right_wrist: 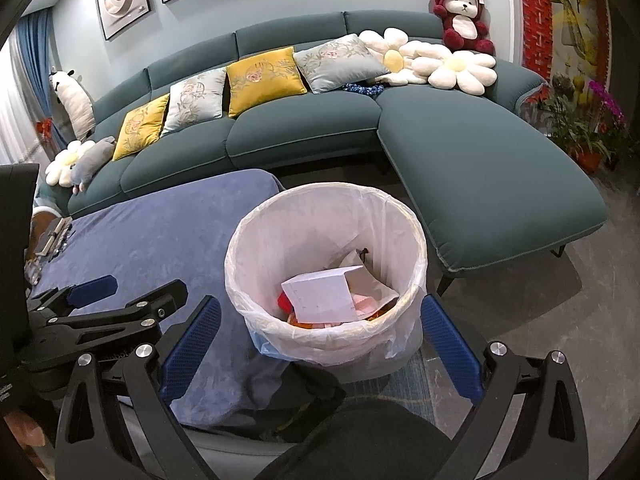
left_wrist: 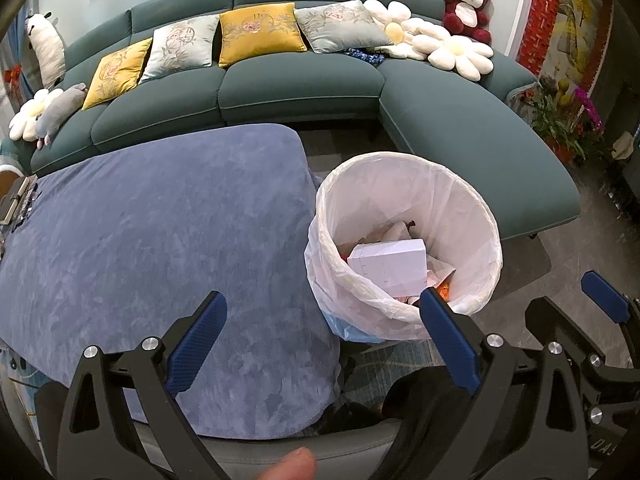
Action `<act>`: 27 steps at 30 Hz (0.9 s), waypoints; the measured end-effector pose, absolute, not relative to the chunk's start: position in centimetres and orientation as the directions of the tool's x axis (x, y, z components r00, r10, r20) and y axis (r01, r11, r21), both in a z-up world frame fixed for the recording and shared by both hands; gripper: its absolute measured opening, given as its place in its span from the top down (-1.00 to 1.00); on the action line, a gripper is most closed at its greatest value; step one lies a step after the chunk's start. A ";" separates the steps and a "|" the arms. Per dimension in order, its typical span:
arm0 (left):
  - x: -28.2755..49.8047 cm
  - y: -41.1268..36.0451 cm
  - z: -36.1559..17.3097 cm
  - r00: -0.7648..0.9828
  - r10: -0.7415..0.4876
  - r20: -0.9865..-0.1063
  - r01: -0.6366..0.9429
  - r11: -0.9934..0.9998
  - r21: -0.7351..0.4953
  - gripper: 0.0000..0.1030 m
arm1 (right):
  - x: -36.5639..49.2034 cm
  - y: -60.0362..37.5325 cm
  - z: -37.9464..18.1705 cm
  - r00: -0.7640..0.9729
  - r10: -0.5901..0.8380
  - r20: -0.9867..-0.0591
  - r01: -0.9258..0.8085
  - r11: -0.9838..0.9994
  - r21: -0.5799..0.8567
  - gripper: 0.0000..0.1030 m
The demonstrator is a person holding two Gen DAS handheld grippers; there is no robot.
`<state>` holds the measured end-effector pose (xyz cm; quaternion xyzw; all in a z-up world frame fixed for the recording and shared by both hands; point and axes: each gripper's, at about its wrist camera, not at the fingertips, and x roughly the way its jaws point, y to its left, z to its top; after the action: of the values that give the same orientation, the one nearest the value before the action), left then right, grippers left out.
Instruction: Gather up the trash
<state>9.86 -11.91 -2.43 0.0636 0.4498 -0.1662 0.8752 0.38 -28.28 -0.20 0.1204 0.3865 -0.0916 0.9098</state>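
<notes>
- Nearest the left wrist camera, a fingertip (left_wrist: 294, 465) of the person showed at the bottom edge, below the left gripper (left_wrist: 320, 322), whose blue-padded fingers (left_wrist: 198, 344) stood spread wide with nothing between them.
- Under that gripper's left finger lay a blue plush cloth (left_wrist: 160, 248) covering the table, with a few small dark items (left_wrist: 18, 204) at its far left edge.
- Just right of the cloth stood the trash bin (left_wrist: 404, 244), lined with a white plastic bag; the left gripper's right finger overlapped the bin's near rim in that view.
- Inside the bin lay a white carton (left_wrist: 388, 266) on top of crumpled paper and orange scraps (left_wrist: 442, 290).
- Right gripper (right_wrist: 320, 326) hung over the near side of the bin (right_wrist: 326, 264), its fingers also released wide and holding nothing; the folded white carton (right_wrist: 322, 292) showed between them, down in the bin.
- Behind table and bin ran a teal corner sofa (right_wrist: 480, 160) with yellow and grey embroidered cushions (right_wrist: 264, 80), daisy-shaped pillows (right_wrist: 460, 70) and a red-and-white plush bear (right_wrist: 462, 18) at the right end.
- Further right stood potted plants with purple orchids (right_wrist: 608, 100).
</notes>
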 end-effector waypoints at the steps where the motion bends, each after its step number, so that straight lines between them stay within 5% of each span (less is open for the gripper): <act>1: 9.8 -11.9 -2.5 0.540 -0.233 -0.809 0.348 0.937 -0.038 -0.80 | 0.4 -28.3 -0.2 0.685 -0.075 -0.725 0.260 0.954 0.147 -0.87; 27: 9.6 -11.5 -3.2 0.575 -0.165 -0.801 0.299 0.954 0.018 -0.80 | 0.0 -28.0 -1.4 0.663 -0.124 -0.738 0.283 0.954 0.093 -0.87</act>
<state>9.60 -11.46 -3.18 0.0759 0.4418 -0.1312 0.8842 -0.04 -27.98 -1.39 0.1005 0.3948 -0.1125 0.9063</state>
